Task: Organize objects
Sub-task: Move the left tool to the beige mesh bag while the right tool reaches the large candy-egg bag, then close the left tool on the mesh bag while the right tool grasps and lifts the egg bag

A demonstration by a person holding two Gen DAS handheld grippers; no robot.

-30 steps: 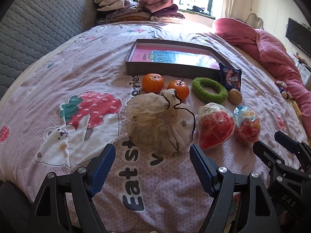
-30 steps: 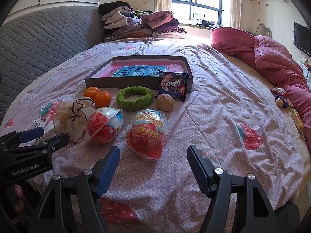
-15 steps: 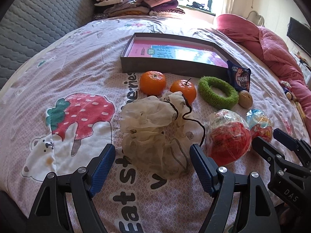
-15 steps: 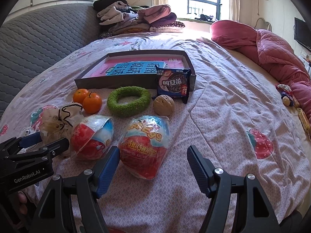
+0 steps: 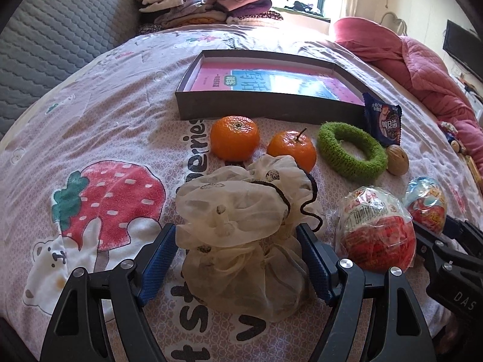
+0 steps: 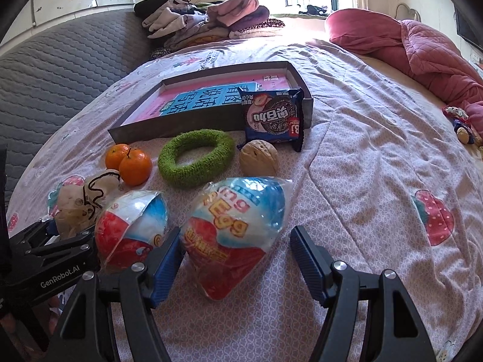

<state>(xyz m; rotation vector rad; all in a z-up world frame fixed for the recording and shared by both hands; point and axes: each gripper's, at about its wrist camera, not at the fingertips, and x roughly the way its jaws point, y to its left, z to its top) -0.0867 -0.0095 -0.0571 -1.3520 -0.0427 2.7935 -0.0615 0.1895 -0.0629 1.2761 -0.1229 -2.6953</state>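
Note:
A cream mesh drawstring bag (image 5: pixel 241 220) lies on the bedspread between the fingers of my left gripper (image 5: pixel 237 250), which is open and flanks it on both sides. A red-and-blue wrapped toy egg (image 6: pixel 235 232) lies between the fingers of my right gripper (image 6: pixel 238 247), also open. A second wrapped egg (image 6: pixel 129 229) lies just left of it. Beyond them are two oranges (image 5: pixel 235 137), a green fuzzy ring (image 5: pixel 351 154), a walnut (image 6: pixel 259 158) and a blue cookie packet (image 6: pixel 273 117) that leans on a shallow dark box (image 5: pixel 259 110) with a pink book inside.
The bed has a pink strawberry-print cover (image 5: pixel 105 205). A red quilt (image 6: pixel 422 48) is bunched at the far right and folded clothes (image 6: pixel 205 21) are stacked at the head. A small toy (image 6: pixel 462 126) lies near the right edge. A grey padded wall (image 5: pixel 45 48) runs along the left.
Both grippers have moved forward and lower. The mesh bag now sits between the left fingers and the wrapped egg between the right fingers. Both stay open.

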